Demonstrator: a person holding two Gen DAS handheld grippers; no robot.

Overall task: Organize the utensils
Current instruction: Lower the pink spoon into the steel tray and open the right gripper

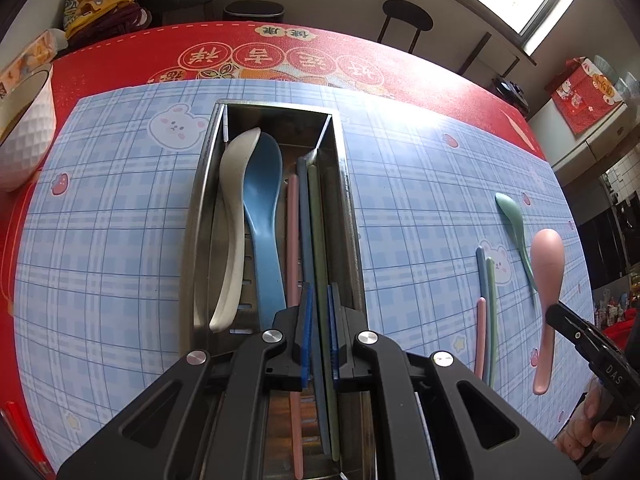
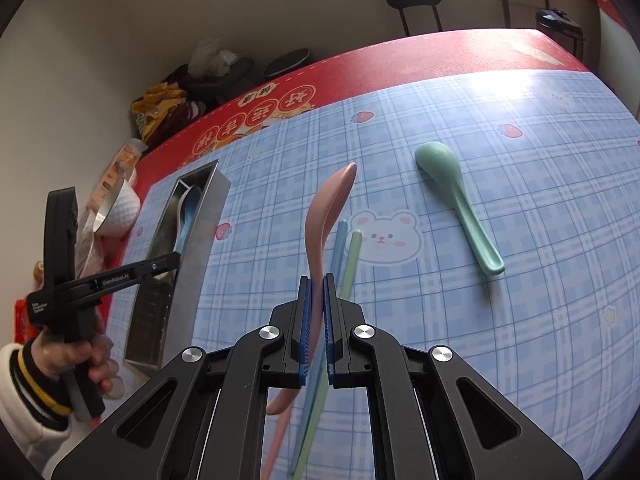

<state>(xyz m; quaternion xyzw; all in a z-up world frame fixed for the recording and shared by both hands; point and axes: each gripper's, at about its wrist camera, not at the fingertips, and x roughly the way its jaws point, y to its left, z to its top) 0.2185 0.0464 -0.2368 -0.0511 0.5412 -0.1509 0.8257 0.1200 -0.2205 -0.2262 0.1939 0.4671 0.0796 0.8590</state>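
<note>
A steel utensil tray (image 1: 200, 216) holds a white spoon (image 1: 232, 216), a blue spoon (image 1: 262, 208) and pink (image 1: 293, 232), blue and green chopsticks (image 1: 320, 240). My left gripper (image 1: 319, 292) sits over the tray's right side, jaws narrow around the blue and green chopsticks. My right gripper (image 2: 316, 284) is shut on a pink spoon (image 2: 326, 208), held above the mat. A green spoon (image 2: 456, 204) and loose chopsticks (image 2: 346, 256) lie on the mat. The tray (image 2: 200, 240) shows at left in the right wrist view.
A blue plaid mat (image 1: 100, 240) covers a red tablecloth (image 1: 120, 52). A white bowl (image 1: 24, 128) stands at the far left. A black stool (image 1: 406, 16) and clutter stand beyond the table's far edge.
</note>
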